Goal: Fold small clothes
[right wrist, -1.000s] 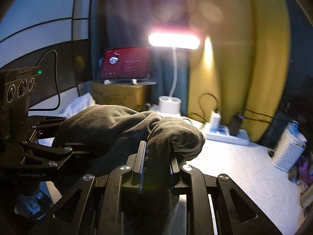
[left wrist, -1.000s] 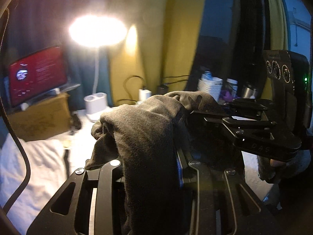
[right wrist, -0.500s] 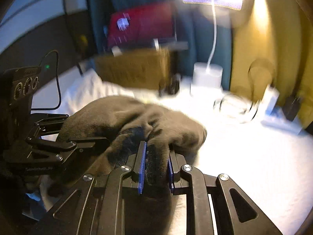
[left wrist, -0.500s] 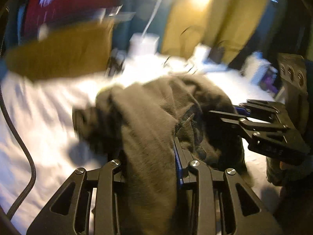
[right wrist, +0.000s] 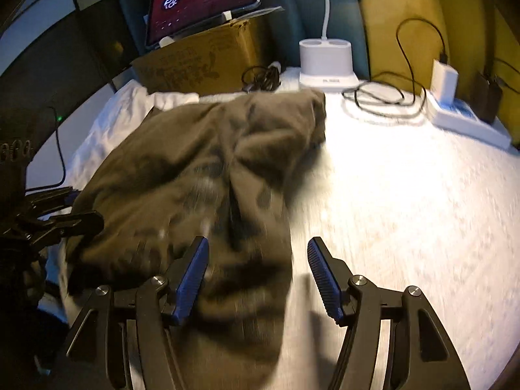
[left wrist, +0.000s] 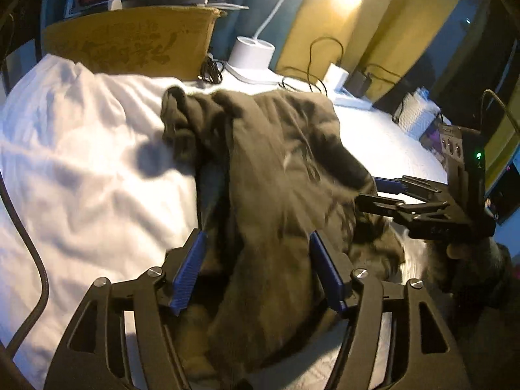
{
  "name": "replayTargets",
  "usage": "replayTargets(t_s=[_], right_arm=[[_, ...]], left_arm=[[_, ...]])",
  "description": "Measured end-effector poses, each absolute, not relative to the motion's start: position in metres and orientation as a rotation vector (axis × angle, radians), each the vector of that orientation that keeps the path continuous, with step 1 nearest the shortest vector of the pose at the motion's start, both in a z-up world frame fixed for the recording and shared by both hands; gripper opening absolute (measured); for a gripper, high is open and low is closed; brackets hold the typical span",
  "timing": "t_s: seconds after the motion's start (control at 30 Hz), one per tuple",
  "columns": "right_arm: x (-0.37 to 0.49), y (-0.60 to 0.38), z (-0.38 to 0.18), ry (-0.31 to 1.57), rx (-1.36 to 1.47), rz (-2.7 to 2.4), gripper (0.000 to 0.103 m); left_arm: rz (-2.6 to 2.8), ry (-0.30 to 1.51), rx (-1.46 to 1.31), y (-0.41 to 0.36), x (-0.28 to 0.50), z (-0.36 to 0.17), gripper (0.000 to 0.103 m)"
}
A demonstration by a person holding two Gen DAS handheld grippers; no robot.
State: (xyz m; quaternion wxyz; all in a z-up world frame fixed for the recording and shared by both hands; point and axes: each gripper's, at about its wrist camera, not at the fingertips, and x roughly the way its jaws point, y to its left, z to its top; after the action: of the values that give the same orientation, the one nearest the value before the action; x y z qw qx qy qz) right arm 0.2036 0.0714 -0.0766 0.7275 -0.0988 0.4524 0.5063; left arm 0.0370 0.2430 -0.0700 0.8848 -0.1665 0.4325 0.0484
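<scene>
Dark garment (left wrist: 279, 175) lies crumpled mid-frame in both views, on the white table (right wrist: 406, 195); motion blur on the cloth, so can't tell if it's fully settled. In left wrist view its left part overlaps the white sheet (left wrist: 81, 162), and the near end runs down btw the fingers.

Left gripper (left wrist: 256, 269): jaws apart, blue pads (left wrist: 190, 271) either side of the fabric w/ visible gaps, not clamping. Right gripper (right wrist: 258, 276): jaws also apart; cloth edge sits over/next to its left pad, right pad over bare table. Nothing held by either.

Risks, my read:
- Cloth is bunched, not flat. Fold from this state = lumpy stack, layers trapped. Needs spreading first.
- Fabric draped btw left jaws: if gripper pulls back, pad ribs could snag and drag the whole piece toward lower frame.
- Closing on the thick bunch grabs several layers at once → wrong edge lifted.
- Far end of garment is near the cable coil (right wrist: 383, 100) and lamp base (right wrist: 326, 61), upper centre of right view. A forward sweep could hook the cable or nudge the base.
- Sheet under left part is wrinkled and loose; may get pinched together w/ the garment.
- Grippers are close to each other at the cloth's near end; collision possible on re-grasp.
</scene>
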Motion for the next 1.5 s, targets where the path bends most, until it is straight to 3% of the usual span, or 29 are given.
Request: replayTargets(t_s=[0.13,0.2,0.23,0.3,0.77,0.87,0.97,1.1,1.17,1.23,1.3,1.5], right_arm=[[0.191,0.056,-0.090,1.038,-0.199,1.135,0.061],[0.178,0.054,-0.088,1.012,-0.223,1.151,0.039],[0.175,0.055,-0.087,1.011,-0.226,1.155,0.015],[0.166,0.052,-0.081,1.003,-0.229,1.167,0.013],[0.087,0.028,-0.065,1.024,-0.313,1.255,0.012],[0.081,0.025,-0.067,1.017,-0.340,1.235,0.012],[0.079,0.022,-0.066,0.995,-0.356,1.202,0.012],[0.083,0.018,-0.066,0.968,-0.393,1.134,0.015],[0.087,0.014,-0.064,0.972,-0.387,1.117,0.027],[0.095,0.007,-0.062,0.968,-0.378,1.078,0.062],[0.102,-0.001,-0.059,0.963,-0.349,1.056,0.077],[0.135,-0.009,-0.060,0.959,-0.297,0.983,0.077]], left_arm=[[0.078,0.894,-0.338,0.236,0.038,-0.080,0.065],[0.068,0.906,-0.339,0.232,0.036,-0.081,0.038],[0.067,0.907,-0.334,0.230,0.035,-0.078,0.034],[0.073,0.901,-0.294,0.223,0.030,-0.067,0.021],[0.092,0.996,-0.191,0.203,-0.012,-0.058,0.022],[0.125,1.008,-0.155,0.204,-0.011,-0.060,0.028],[0.179,1.009,-0.066,0.199,-0.008,-0.059,0.045],[0.228,1.004,-0.021,0.197,-0.006,-0.054,0.050],[0.241,0.979,-0.007,0.195,-0.005,-0.045,0.050],[0.226,0.921,-0.006,0.194,-0.006,-0.030,0.050],[0.198,0.864,-0.030,0.193,-0.003,-0.016,0.058],[0.077,0.781,-0.057,0.174,0.032,-0.008,0.063]])
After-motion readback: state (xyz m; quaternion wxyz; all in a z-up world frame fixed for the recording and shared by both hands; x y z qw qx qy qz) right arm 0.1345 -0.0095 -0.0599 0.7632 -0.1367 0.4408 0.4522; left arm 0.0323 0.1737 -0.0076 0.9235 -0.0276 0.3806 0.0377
